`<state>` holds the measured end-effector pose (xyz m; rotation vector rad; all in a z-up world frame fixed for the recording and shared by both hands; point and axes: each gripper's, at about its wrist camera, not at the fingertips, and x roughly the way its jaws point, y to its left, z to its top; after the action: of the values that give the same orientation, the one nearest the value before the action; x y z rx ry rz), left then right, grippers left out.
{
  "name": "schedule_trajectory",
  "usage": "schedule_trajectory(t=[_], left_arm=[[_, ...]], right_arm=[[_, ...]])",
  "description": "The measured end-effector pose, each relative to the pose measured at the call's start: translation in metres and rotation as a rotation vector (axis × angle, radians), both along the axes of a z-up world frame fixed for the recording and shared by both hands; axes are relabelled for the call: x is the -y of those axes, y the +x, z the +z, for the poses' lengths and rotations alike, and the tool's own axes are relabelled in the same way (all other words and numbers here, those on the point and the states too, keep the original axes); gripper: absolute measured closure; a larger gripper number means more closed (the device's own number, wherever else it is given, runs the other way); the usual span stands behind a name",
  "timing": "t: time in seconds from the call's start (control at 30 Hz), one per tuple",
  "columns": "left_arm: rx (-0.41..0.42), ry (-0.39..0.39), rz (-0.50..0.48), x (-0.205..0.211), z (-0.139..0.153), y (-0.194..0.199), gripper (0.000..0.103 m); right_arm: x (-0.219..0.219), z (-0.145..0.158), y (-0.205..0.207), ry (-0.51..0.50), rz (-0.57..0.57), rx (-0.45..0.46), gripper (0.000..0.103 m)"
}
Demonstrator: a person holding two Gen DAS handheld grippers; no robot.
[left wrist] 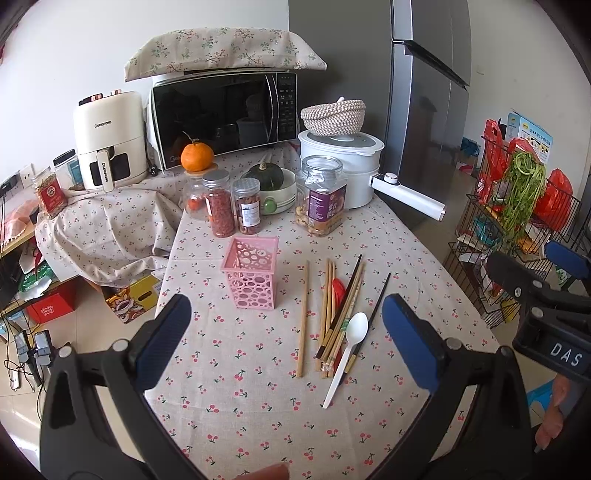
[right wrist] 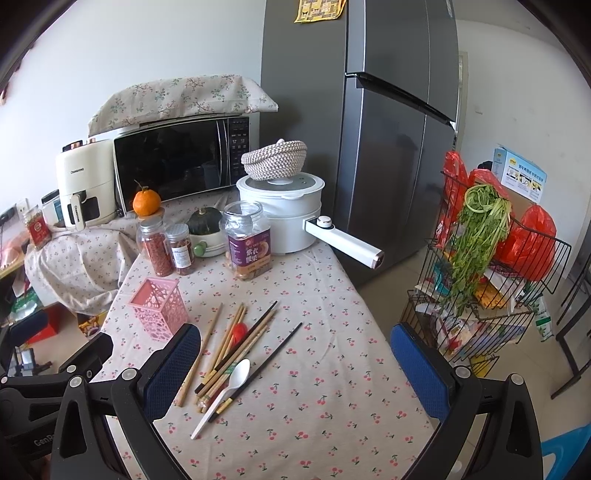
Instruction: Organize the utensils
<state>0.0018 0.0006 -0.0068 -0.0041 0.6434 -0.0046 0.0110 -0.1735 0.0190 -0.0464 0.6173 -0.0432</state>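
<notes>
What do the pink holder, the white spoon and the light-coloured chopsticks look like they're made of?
Pink utensil holder: likely moulded plastic, given its uniform colour and cut-out circles. White spoon: probably thin plastic, smooth and slightly glossy. Light chopsticks: apparently bamboo or wood, matte tan; which one is unclear.

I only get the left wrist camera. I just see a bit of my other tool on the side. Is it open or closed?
Observer: Open. In the right wrist view the right tool has its blue pads wide apart, with nothing between them.
Operator: Is there anything up high on the fridge? My picture cuts the top off.
Observer: Yes. A yellow paper is stuck near the top of the fridge door. Its print is too small to read.
</notes>
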Motion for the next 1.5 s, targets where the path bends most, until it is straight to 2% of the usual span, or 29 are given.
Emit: schedule_trajectory(t=[1.5], left_arm=[[-0.009,0.002,0.022,-0.0084,-0.0014,-0.0013,0.0]], right_arm=[[-0.0072,-0.002,0.0002,0.003,0.02,-0.002,0.0]])
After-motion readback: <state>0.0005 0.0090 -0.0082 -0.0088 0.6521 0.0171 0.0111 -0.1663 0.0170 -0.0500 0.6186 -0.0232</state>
